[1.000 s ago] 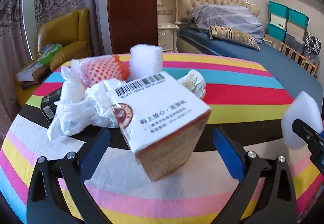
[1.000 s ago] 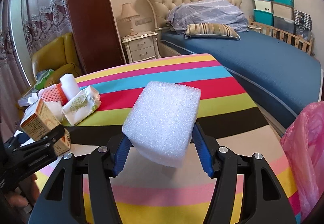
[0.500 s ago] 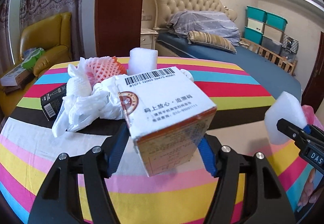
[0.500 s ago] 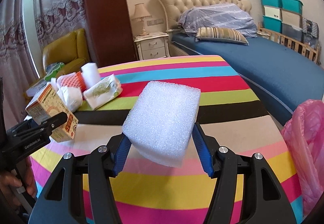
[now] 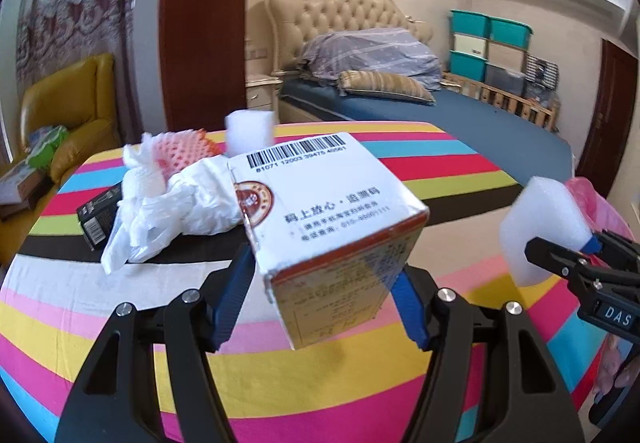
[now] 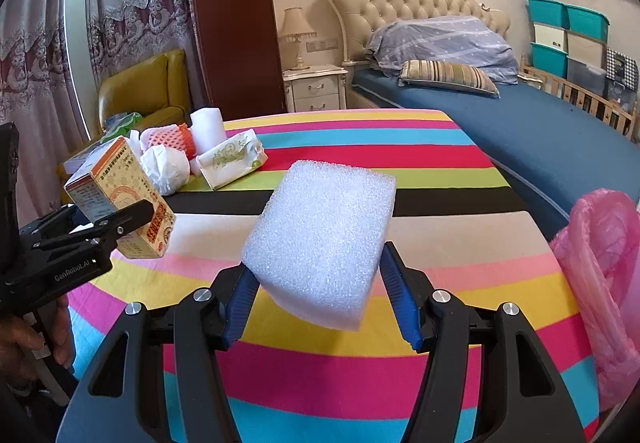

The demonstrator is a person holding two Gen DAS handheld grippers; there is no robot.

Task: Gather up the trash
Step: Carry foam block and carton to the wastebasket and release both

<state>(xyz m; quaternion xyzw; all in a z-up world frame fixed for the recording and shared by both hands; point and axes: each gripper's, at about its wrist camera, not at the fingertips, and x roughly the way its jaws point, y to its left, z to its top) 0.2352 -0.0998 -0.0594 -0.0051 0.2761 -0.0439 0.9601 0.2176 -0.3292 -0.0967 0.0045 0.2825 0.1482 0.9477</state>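
My left gripper [image 5: 324,307] is shut on a white and orange cardboard box [image 5: 328,219] with a barcode, held above the striped table [image 5: 120,323]. The box [image 6: 116,195] and left gripper [image 6: 86,231] also show at the left of the right wrist view. My right gripper [image 6: 320,303] is shut on a white foam block [image 6: 320,247], held over the table; the block [image 5: 540,227] shows at the right of the left wrist view. A pink trash bag [image 6: 604,275] hangs at the table's right edge.
A pile of trash lies at the table's far left: a crumpled white plastic bag [image 5: 176,211], red foam netting [image 5: 180,155], a second foam piece [image 5: 250,131], a tissue pack [image 6: 232,159] and a small black box [image 5: 98,215]. A bed [image 6: 540,131] stands behind.
My left gripper closed on the box and lifted it off the table. Both grippers rose and drew back from the trash pile, the right one still holding the foam block.
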